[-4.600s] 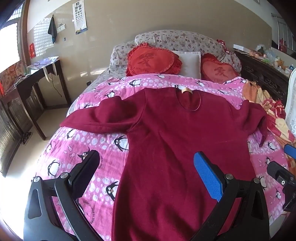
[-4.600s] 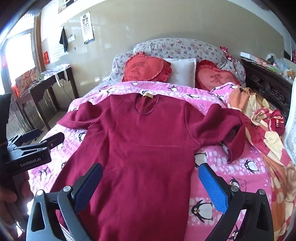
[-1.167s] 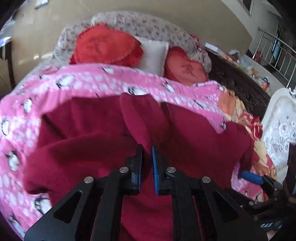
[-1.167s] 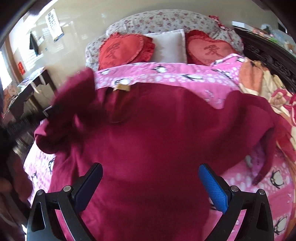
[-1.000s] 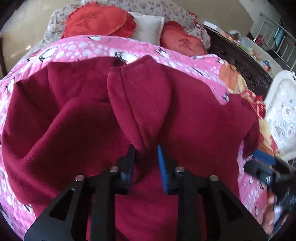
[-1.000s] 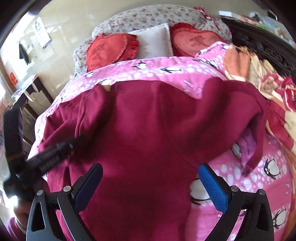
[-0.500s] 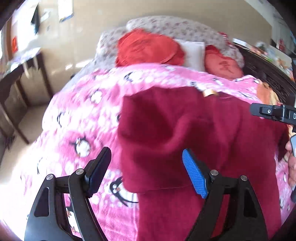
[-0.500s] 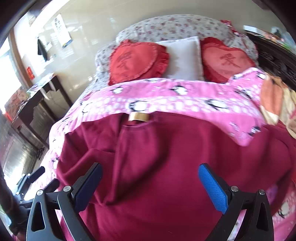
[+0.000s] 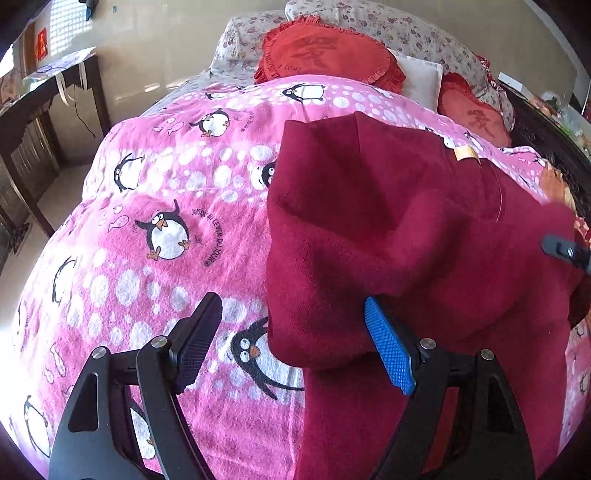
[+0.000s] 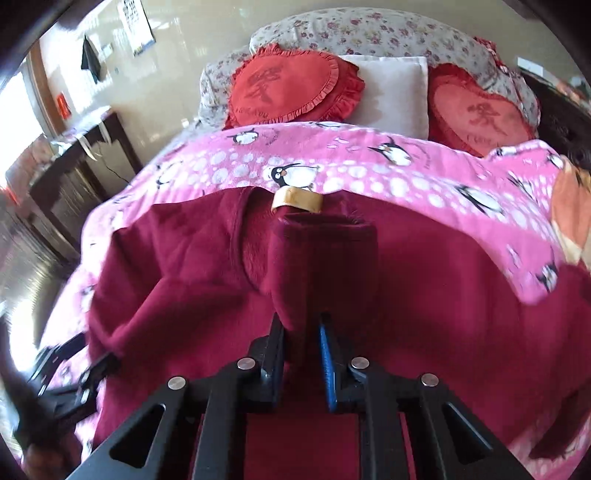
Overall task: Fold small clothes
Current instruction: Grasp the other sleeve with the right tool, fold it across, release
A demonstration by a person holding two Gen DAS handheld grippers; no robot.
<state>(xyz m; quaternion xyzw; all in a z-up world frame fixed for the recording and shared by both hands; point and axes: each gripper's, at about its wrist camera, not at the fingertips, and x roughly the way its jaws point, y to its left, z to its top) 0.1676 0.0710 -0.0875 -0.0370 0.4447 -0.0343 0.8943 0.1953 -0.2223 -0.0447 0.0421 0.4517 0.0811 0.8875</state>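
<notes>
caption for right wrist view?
Right tool shut on a sleeve of the maroon top on the penguin blanket.

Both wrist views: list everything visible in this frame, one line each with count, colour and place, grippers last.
Sweater: one, dark red, on the blanket, its left side folded inward.
Right sleeve: one, dark red, cuff raised over the sweater body.
Neck label: one, tan, at the collar.
Blanket: one, pink with penguins, covering the bed.
Heart cushions: two, red, at the head of the bed.
White pillow: one, between the cushions.
Floral pillows: pale, behind the cushions; count unclear.
Side table: one, dark wood, left of the bed.
Left gripper: one, black and blue, open above the folded edge.
Right gripper: one, shut on the right sleeve.
</notes>
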